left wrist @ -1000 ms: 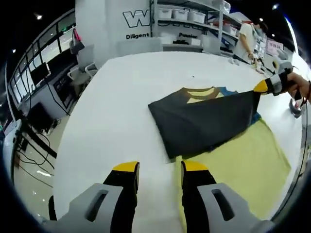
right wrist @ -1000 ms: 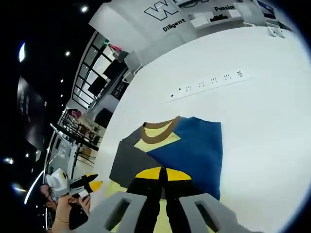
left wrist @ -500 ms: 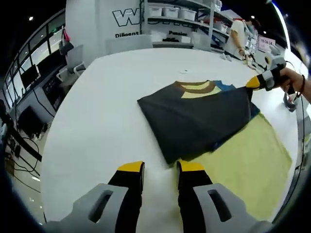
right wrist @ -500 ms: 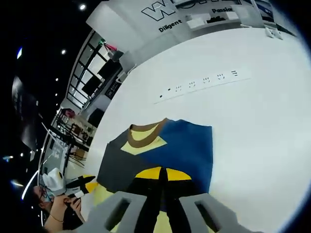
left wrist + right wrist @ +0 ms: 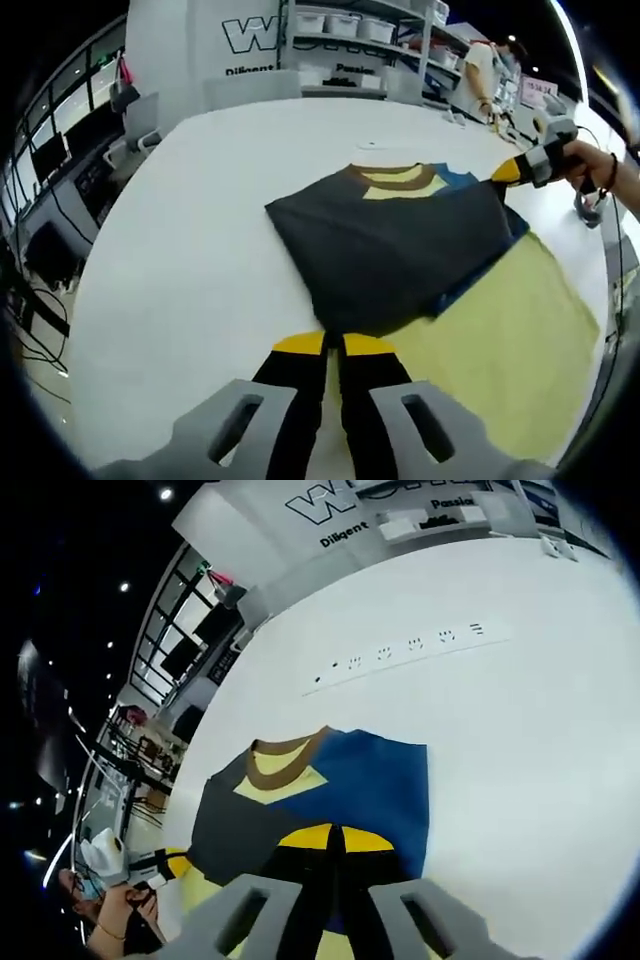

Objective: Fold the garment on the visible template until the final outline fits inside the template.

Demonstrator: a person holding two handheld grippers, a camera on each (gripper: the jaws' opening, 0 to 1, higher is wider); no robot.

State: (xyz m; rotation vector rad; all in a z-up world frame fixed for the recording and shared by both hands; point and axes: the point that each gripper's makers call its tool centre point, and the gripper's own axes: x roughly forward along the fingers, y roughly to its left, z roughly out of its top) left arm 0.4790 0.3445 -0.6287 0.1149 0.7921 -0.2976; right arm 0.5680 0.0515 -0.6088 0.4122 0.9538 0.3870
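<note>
Dark grey garment (image 5: 390,255) lies mid-bench (image 5: 200,230) over the yellow template (image 5: 510,340); the left gripper (image 5: 333,345), fingers apart a second ago, now clenches its near corner. Right gripper view: right gripper (image 5: 331,837) stays clamped on the blue edge — both corners secured, fold ready.

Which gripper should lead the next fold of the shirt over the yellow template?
Likely both, left leading: the left gripper is shut on the shirt's near corner; the right gripper pins the far edge over the template.
</note>
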